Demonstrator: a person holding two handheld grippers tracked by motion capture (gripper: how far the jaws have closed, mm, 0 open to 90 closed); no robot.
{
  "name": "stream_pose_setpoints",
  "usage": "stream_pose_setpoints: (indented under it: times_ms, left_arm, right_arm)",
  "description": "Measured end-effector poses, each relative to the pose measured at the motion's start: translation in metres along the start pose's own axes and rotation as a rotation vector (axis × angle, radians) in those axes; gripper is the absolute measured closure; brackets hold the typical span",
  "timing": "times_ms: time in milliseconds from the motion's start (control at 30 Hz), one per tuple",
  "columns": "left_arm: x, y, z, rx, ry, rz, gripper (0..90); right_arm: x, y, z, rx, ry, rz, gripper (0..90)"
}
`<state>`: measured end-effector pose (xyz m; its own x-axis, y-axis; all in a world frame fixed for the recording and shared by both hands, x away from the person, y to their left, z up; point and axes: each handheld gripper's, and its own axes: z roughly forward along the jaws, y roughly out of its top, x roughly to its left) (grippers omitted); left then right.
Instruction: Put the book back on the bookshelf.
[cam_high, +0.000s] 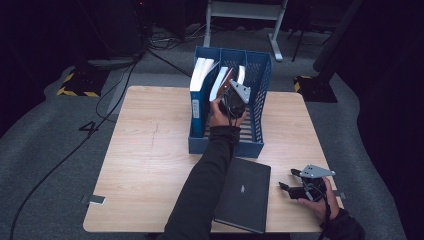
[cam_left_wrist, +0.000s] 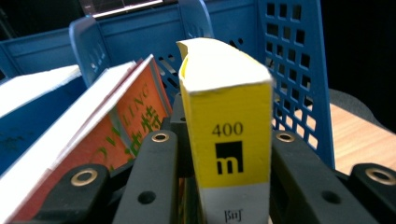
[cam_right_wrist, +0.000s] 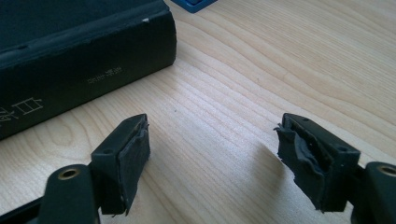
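Resting near the table's (cam_high: 150, 165) right edge, the right gripper (cam_right_wrist: 212, 161) gapes over bare wood beside a black book (cam_high: 245, 195); the left gripper (cam_left_wrist: 224, 154) pinches a yellow book (cam_left_wrist: 226, 121) inside the blue rack (cam_high: 260, 90).

High overhead camera; close tool-mounted cameras sharing blue rack (cam_high: 260, 90) (cam_left_wrist: 299, 56).

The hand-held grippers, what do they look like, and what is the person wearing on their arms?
Each hand-held gripper is black with a grey three-cornered plate on top: the left hand-held gripper and the right hand-held gripper. Their jaws are chunky black bars with brass-ringed holes, and the right one's dark pads look worn and ragged. A black cable trails from the right one. The sleeves are long and dark.
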<state>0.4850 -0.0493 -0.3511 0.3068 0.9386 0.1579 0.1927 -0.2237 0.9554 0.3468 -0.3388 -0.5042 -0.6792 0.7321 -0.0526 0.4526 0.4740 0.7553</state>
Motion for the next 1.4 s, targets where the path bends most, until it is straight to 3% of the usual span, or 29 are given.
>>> stream_pose_setpoints:
  times_ms: [367, 733, 967, 1100, 1267, 1400]
  left_arm:
    - [0.001, -0.014, -0.005, 0.024, -0.023, 0.026, 72.3]
    - [0.007, -0.016, -0.018, 0.086, -0.095, 0.129, 67.3]
    - [0.010, -0.020, -0.027, 0.115, -0.127, 0.164, 65.7]
    - [0.012, -0.022, -0.032, 0.120, -0.159, 0.160, 63.8]
    - [0.015, -0.027, -0.045, 0.071, -0.209, 0.115, 60.0]
    - [0.021, -0.032, -0.055, 0.061, -0.232, 0.115, 57.5]
  right_arm:
    - [-0.002, 0.000, 0.000, 0.004, 0.012, 0.012, 25.3]
    - [-0.002, 0.000, 0.001, 0.006, 0.015, 0.015, 25.3]
    - [-0.003, 0.000, 0.001, 0.009, 0.023, 0.022, 25.3]
    - [-0.003, 0.000, 0.001, 0.009, 0.023, 0.022, 25.3]
    - [-0.003, 0.000, 0.001, 0.007, 0.018, 0.018, 25.3]
    - [-0.003, 0.000, 0.001, 0.006, 0.017, 0.015, 25.1]
